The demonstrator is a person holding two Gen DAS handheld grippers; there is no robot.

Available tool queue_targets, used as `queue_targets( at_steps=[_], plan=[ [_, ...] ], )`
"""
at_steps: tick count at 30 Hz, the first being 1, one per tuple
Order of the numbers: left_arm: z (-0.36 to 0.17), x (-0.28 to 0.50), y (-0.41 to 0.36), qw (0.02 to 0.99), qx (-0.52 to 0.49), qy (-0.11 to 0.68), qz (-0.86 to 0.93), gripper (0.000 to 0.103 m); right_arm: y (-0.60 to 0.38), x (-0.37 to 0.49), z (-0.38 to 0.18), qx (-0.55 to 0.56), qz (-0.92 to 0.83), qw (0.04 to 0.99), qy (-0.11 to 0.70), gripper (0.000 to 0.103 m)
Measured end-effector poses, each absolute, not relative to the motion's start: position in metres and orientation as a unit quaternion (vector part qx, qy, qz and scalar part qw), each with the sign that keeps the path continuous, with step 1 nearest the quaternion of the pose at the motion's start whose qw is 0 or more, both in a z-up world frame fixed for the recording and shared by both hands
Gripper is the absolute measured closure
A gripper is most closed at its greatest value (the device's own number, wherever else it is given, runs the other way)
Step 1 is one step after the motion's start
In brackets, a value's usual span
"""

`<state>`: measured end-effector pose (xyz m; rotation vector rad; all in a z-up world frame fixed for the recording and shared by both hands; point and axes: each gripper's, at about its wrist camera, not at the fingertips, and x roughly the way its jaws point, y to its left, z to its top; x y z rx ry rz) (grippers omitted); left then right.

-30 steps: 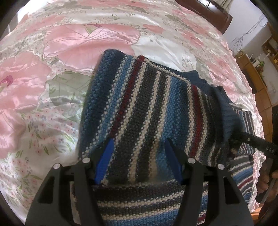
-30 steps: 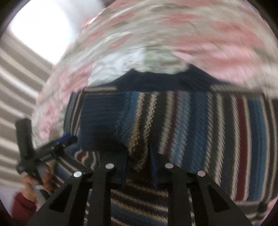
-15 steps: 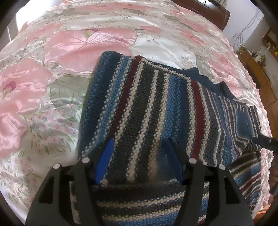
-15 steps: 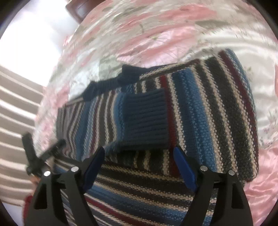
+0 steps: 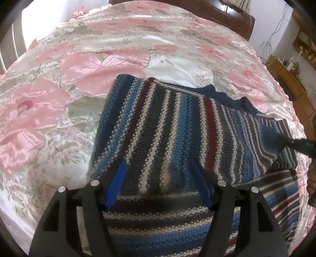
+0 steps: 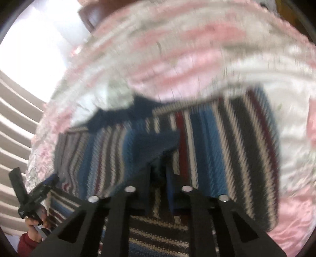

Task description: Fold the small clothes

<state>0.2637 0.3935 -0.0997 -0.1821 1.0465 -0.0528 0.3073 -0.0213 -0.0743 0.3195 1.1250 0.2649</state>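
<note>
A knitted sweater [image 5: 167, 126] striped in blue, grey, white and dark red lies folded on the bed, its navy collar at the far edge. My left gripper [image 5: 158, 178] hovers open over the sweater's near part, nothing between its blue pads [image 5: 116, 181]. The right wrist view is motion-blurred. In it my right gripper [image 6: 159, 178] has its fingers close together on the navy sleeve cuff [image 6: 154, 142], which lies on the striped sweater [image 6: 227, 142]. From the left wrist view, the right gripper [image 5: 296, 144] reaches in at the right edge, touching the cuff [image 5: 272, 134].
A pink floral satin bedspread [image 5: 88, 67] covers the bed around the sweater. A dark wooden headboard [image 5: 197, 8] stands at the far end, with wooden furniture [image 5: 292, 83] to the right. A hand in a red sleeve [image 6: 29, 239] holds the left gripper [image 6: 39, 193].
The right gripper let the cuff go onto the sweater half a second ago, then came down and closed on it again. The left gripper has stayed open and risen slightly.
</note>
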Motion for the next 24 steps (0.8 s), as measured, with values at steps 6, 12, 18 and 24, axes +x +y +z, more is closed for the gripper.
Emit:
queue_targets(
  at_steps=[6,12,18,24],
  plan=[
    [-0.115,0.264,0.378,0.857,-0.061,0.512,-0.023,0.03,-0.019,0.311,-0.101,0.114,0.093,0.817,0.558,0.092],
    [-0.118,0.266,0.375,0.852,-0.044,0.521,-0.02,0.028,-0.021,0.307,-0.114,0.112,0.086,0.812,0.566,0.085],
    [-0.095,0.245,0.382,0.847,-0.054,0.527,-0.034,0.026,-0.045,0.272,-0.088,0.118,0.091,0.819,0.554,0.07],
    [-0.076,0.192,0.387,0.837,-0.043,0.544,-0.037,0.026,-0.054,0.205,-0.07,0.1,0.117,0.815,0.558,0.065]
  ],
)
